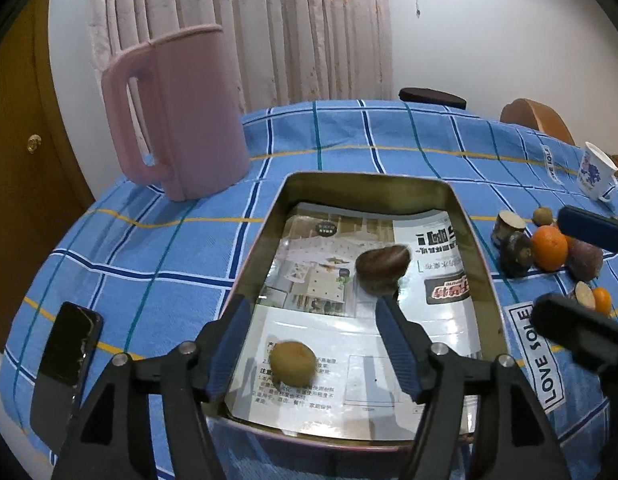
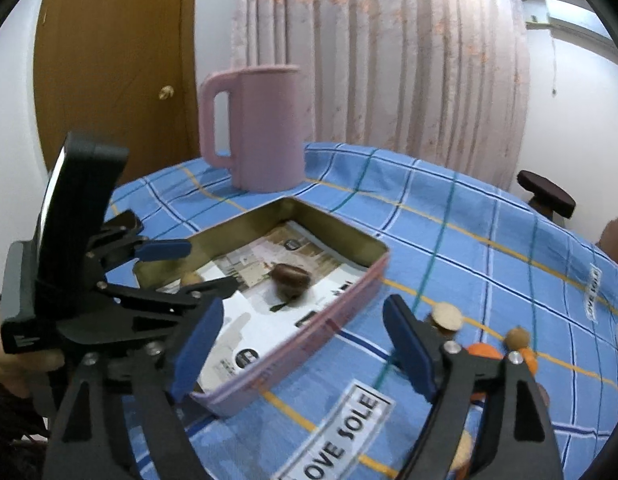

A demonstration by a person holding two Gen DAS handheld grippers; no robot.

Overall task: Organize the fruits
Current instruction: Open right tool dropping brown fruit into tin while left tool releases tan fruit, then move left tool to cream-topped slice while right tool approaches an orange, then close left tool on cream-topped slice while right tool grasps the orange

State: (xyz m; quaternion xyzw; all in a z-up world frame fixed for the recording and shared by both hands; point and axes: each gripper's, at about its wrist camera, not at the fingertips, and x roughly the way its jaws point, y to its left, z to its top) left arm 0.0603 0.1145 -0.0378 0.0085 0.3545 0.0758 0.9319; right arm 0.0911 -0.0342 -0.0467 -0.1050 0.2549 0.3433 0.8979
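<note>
Left hand-held gripper (image 1: pixel 309 344) released above tin (image 1: pixel 265 240), two fruits inside, kiwi (image 1: pixel 293 363) by near rim, brown fruit (image 1: pixel 383 270) mid-tin, right hand-held gripper (image 2: pixel 305 348) released, empty, over tabletop (image 2: pixel 449 240) beside tin's right wall, orange (image 1: pixel 550 248) among loose fruits right

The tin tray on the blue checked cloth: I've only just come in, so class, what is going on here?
A person holds a two-finger gripper in each hand and is sorting fruit into a tin tray lined with paper. Two pieces already lie in it: a kiwi near the front and a dark brown fruit further back. The left gripper hangs open over the tray, holding nothing. The right gripper is open too, over the cloth beside the tray. More fruit, including an orange, waits on the cloth to the tray's right.
</note>
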